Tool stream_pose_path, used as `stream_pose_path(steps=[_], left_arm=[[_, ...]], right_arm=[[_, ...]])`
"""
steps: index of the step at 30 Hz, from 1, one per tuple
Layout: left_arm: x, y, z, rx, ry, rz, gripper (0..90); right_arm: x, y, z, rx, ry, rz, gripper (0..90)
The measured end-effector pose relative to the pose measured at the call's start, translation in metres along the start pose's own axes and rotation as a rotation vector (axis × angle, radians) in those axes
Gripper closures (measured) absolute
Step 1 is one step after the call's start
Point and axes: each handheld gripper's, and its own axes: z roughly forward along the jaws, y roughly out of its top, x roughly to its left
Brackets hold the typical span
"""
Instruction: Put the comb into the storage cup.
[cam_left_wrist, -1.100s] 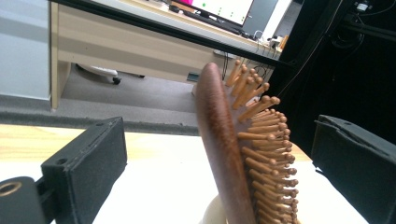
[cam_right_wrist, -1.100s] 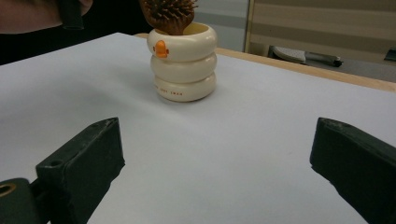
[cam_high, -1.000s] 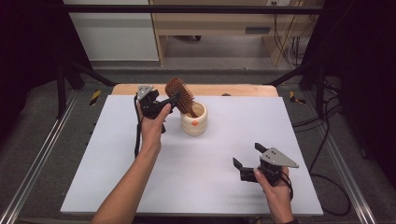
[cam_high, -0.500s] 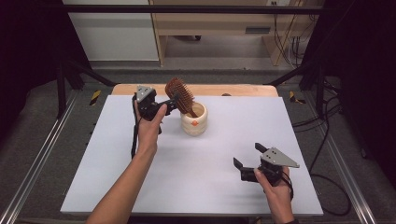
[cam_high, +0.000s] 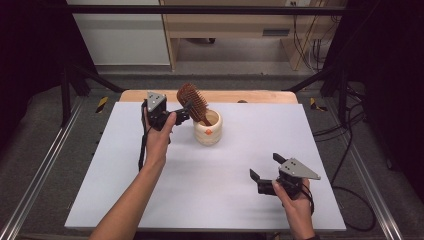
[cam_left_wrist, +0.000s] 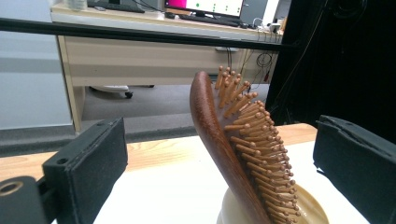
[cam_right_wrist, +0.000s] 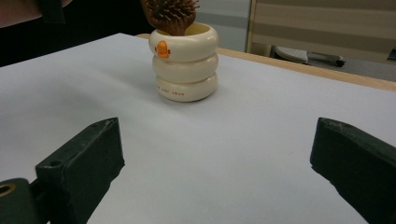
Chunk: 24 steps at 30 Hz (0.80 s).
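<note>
A dark wooden hairbrush stands handle-down in a cream ringed cup near the far middle of the white table, its head leaning left. My left gripper is held just left of the cup, open. In the left gripper view the brush head rises between the two spread jaws, with gaps on both sides. My right gripper hovers open near the front right with nothing in it. In the right gripper view the cup, marked with an orange beak, stands ahead with the brush bristles above its rim.
The white table top ends at a wooden strip along the far edge. Metal frame rails run down both sides. A desk and cables stand beyond the table.
The left hand has shifted only slightly beside the brush. The brush, the cup and the right gripper stay where they were.
</note>
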Motion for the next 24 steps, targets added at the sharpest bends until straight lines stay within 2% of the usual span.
stream_pose_path(steps=[24], left_arm=[[-0.009, 0.003, -0.011, -0.003, -0.011, 0.101, 2.9]], right_arm=[[0.0, 0.0, 0.0, -0.002, 0.001, -0.003, 3.1]])
